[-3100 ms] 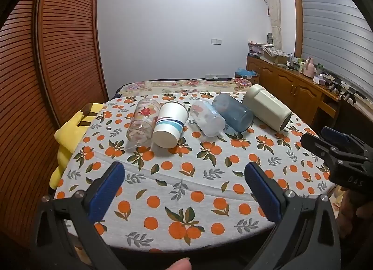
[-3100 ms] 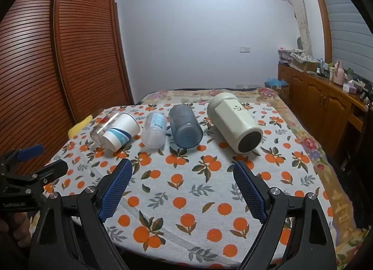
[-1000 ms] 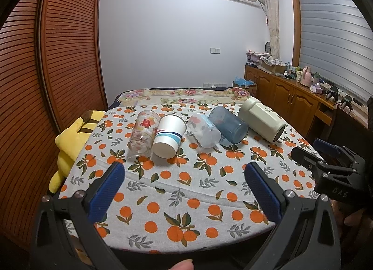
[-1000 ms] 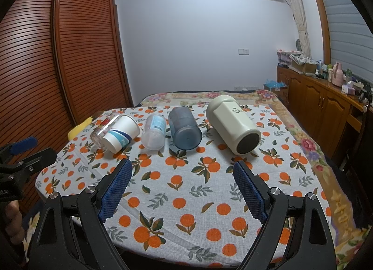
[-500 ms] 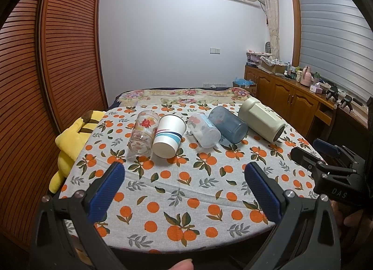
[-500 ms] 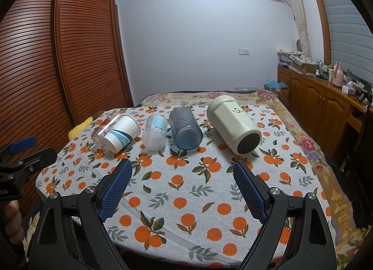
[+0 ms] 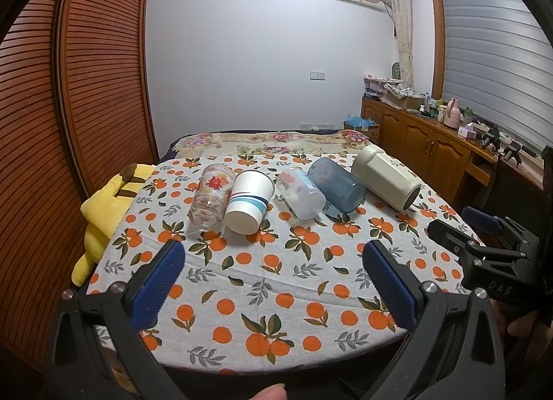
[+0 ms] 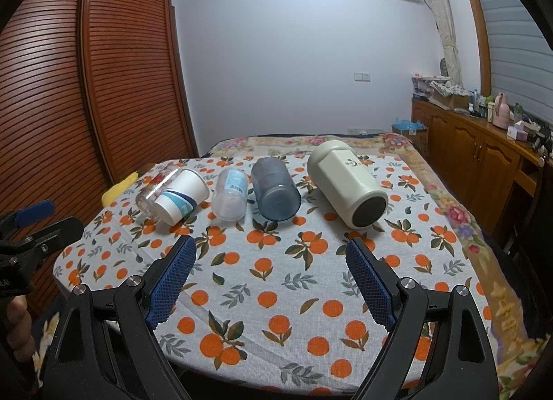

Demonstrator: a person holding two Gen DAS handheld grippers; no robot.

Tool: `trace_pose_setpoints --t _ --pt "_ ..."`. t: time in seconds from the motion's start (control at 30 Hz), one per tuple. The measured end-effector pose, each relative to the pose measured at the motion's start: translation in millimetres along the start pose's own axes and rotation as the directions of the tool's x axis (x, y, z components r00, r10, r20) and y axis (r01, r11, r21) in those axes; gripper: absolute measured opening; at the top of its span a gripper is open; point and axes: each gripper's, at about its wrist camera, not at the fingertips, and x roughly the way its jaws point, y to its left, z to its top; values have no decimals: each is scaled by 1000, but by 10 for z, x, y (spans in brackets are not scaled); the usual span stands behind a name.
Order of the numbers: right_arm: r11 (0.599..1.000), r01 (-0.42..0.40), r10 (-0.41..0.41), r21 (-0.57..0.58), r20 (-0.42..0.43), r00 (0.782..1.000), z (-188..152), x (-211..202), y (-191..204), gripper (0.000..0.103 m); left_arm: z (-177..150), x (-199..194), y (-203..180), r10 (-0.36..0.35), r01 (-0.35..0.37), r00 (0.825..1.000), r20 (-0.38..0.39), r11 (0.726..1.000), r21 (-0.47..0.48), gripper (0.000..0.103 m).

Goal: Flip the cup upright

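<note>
On the orange-print tablecloth five cups lie sideways in a row; my left gripper and right gripper gape empty, so I approach the cream cup squarely across its barrel.

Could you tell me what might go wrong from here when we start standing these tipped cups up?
1. The clear glass and the paper cup lie side by side, seemingly touching; gripping one could set the other rolling.
2. The paper cup looks thin, so the left gripper might crush it.
3. The cream cup lies near the table's right edge and could roll off if the right gripper nudges it.
</note>
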Motion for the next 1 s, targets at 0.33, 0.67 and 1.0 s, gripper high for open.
trace_pose_setpoints --t 0.33,0.67,1.0 --pt "999 -20 19 -29 -16 1000 96 162 37 90 58 271 142 -5 5 998 -61 1000 6 103" --pt "993 -86 83 -76 -41 996 325 557 224 90 260 780 487 8 -5 990 -138 1000 24 103" --pt "978 -161 151 -128 -91 984 404 1012 574 90 365 1296 866 10 -6 983 -181 1000 23 103"
